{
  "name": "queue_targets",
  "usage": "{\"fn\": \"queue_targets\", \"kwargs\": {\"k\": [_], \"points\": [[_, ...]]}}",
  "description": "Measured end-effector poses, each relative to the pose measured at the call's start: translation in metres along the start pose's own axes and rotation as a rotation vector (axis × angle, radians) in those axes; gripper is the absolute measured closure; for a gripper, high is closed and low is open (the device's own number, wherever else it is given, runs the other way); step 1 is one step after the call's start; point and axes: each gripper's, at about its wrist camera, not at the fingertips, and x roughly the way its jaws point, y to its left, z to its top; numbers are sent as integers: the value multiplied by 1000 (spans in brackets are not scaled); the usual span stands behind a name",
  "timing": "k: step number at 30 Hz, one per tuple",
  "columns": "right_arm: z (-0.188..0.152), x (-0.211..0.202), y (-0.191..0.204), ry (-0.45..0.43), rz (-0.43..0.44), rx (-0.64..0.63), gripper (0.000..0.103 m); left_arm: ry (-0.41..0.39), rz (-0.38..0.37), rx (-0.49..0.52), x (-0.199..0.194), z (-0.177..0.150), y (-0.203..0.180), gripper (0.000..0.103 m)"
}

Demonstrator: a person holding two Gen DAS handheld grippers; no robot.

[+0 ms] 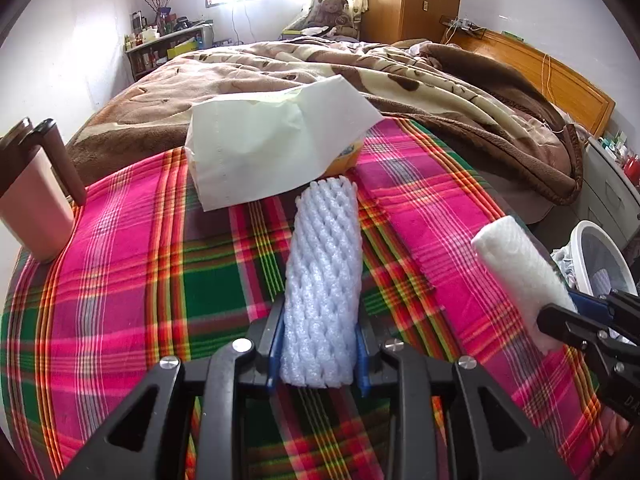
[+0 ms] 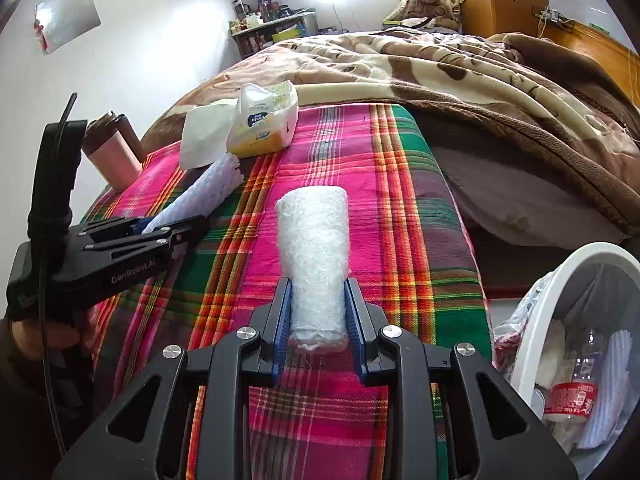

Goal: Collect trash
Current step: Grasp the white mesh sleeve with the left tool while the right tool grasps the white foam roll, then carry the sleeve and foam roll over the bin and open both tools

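Trash-wise, left claw [image 1: 320,354] clamps a pale lavender foam net sleeve [image 1: 322,280], right claw [image 2: 319,336] grips a white rolled bubble-wrap tube [image 2: 314,256], both over the plaid bedspread [image 2: 360,160].

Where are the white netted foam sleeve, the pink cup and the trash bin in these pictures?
Netted foam sleeve [image 1: 322,280]: left wrist view, middle of its mesh surface.
Pink cup [image 1: 34,216]: left wrist view, its pink side wall.
Trash bin [image 2: 528,304]: right wrist view, its white rim.
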Motion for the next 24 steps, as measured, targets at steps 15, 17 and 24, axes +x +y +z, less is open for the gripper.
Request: {"fn": "queue_targets", "kwargs": {"k": [15,17,24], "points": [[-9,-37,-2,-64,19,9,76,-67,-13,-9,-63,-29,-27,73],[-11,-45,-3,-77,20,11,76,-79,-13,-2,-72,-33,-33,73],[-19,-71,-8,-120,16,15,76,-115,-29,21,-102,-47,-59,73]]}}
